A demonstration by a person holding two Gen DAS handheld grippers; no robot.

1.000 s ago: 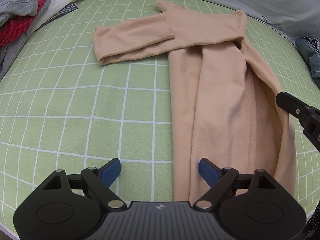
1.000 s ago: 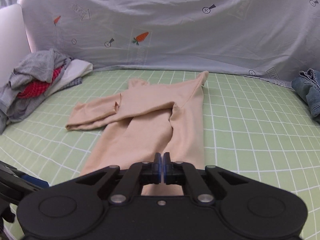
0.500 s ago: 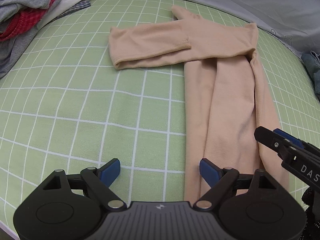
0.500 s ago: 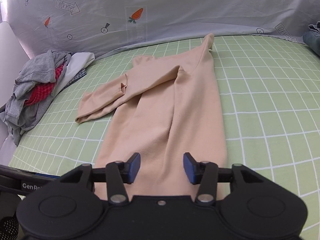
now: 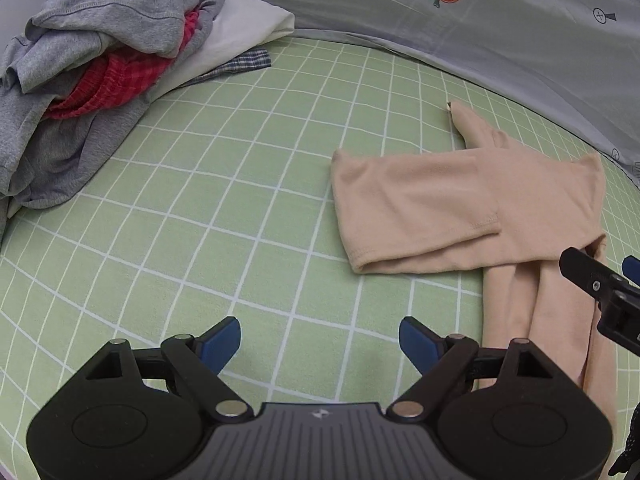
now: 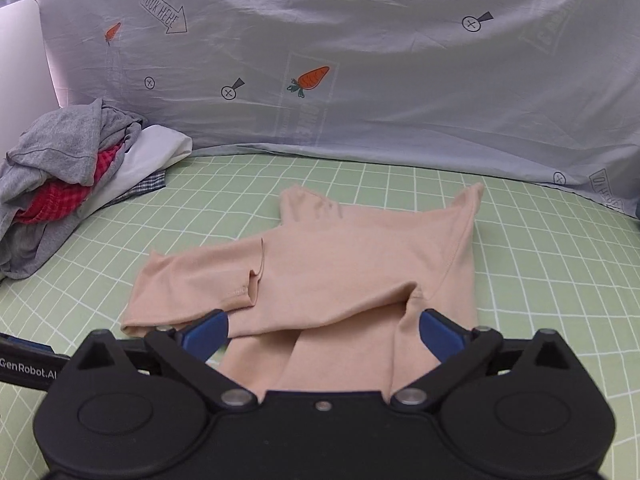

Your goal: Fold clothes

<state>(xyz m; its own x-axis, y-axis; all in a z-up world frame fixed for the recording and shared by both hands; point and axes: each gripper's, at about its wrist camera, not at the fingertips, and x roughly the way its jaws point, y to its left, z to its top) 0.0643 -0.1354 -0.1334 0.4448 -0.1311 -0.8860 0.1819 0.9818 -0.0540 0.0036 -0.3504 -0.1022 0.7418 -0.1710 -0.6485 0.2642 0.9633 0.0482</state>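
Grippers first: our left gripper hangs wide apart over bare green grid mat while our right gripper is opening above the beige top, lying part-folded and unpinched beside a clothes pile.

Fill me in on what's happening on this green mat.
A person is folding clothes with a hand-held gripper in each hand. A beige long-sleeved top lies flat on the green grid mat, its sides and sleeves already folded in. The right hand-held gripper is over the top's body, its jaws opening and gripping nothing. The left hand-held gripper is open over bare mat beside the top. A pile of unfolded clothes waits at the mat's far left corner.
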